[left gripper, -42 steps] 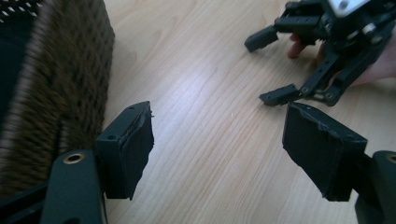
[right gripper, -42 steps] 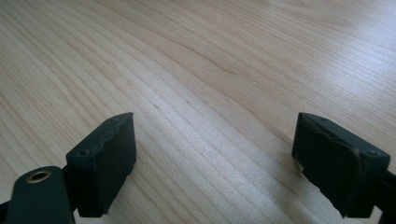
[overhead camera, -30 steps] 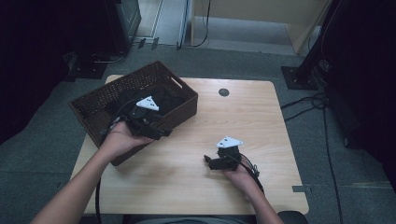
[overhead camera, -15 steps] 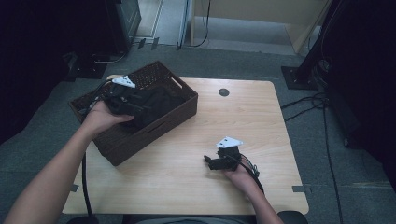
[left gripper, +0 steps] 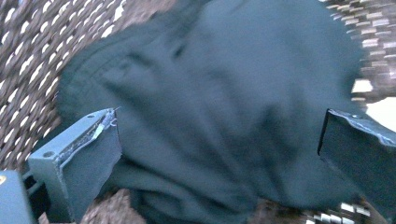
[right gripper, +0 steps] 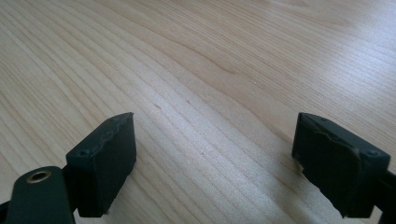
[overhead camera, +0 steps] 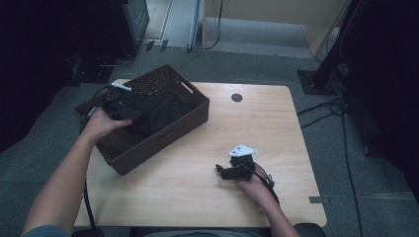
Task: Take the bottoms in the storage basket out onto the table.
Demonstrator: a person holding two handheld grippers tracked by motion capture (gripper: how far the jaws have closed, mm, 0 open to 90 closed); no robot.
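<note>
Landmark: I am taking the dark brown woven wicker basket [overhead camera: 163, 136] at the far-left part of the pale wooden table [overhead camera: 296, 128] as my reference.
Cloth: a black crumpled fabric bundle [overhead camera: 158, 111] is lying inside the basket, filling most of its floor.
Left gripper [overhead camera: 129, 112]: I am holding it down inside the basket's left end, its jaws spread wide on either side of the cloth [left gripper: 219, 116] and gripping nothing; I judge this is lining up for a pinch.
Right gripper [overhead camera: 222, 173]: I am parking it low over bare wood right of the basket, near the table's front edge, jaws wide apart and empty, probably to keep it out of the way.
Edges: the basket's walls are hemming in the left gripper.
Open room: the tabletop [right gripper: 224, 70] right of the basket is offering free space.
</note>
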